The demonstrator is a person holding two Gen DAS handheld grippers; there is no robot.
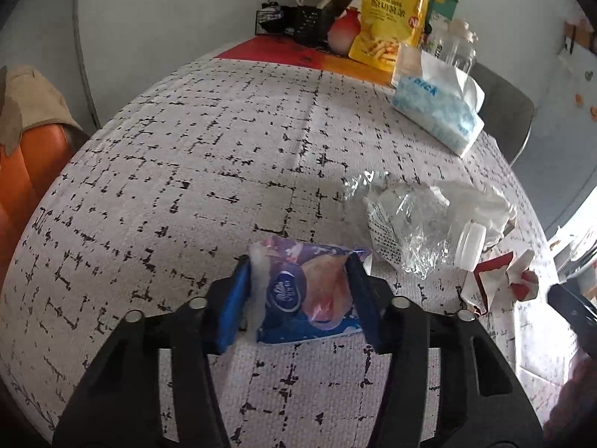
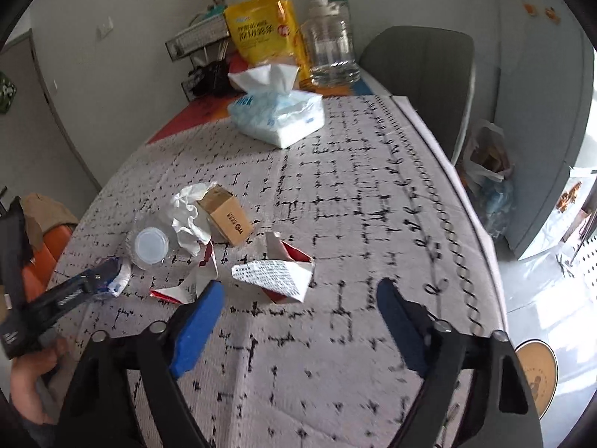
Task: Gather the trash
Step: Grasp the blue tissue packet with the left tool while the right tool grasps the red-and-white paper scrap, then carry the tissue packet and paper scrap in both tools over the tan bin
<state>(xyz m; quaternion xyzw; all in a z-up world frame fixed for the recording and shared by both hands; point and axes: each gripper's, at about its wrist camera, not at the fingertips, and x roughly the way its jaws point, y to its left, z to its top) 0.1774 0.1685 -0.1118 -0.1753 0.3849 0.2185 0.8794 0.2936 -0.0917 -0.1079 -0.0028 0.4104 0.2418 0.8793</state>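
The left tool [image 1: 298, 291] is clenched on a blue wrapper [image 1: 309, 295], a blue pad pressing each side of it; the wrapper's lower edge appears to touch the table [image 1: 186, 156]. The right tool [image 2: 298, 321] hangs released over the cloth with nothing between its pads, just short of a crumpled red and white carton [image 2: 278, 274]. Left of that carton lies a torn red and white scrap [image 2: 186, 283]. Just beyond sit a crushed clear bottle [image 2: 149, 244] with a white cap, a wad of white paper [image 2: 188, 216] and a small brown box [image 2: 225, 216], all bunched together near the table's middle. In the right wrist view the left tool shows at the left edge, a hand [image 2: 26, 392] gripping its handle. Farther back rests a tissue pack [image 2: 278, 115]. At the far end stand a yellow snack bag [image 2: 263, 31], a clear jar [image 2: 332, 52] and black wire racks [image 1: 294, 18]. A grey chair [image 2: 421, 74] stands at the table's right side
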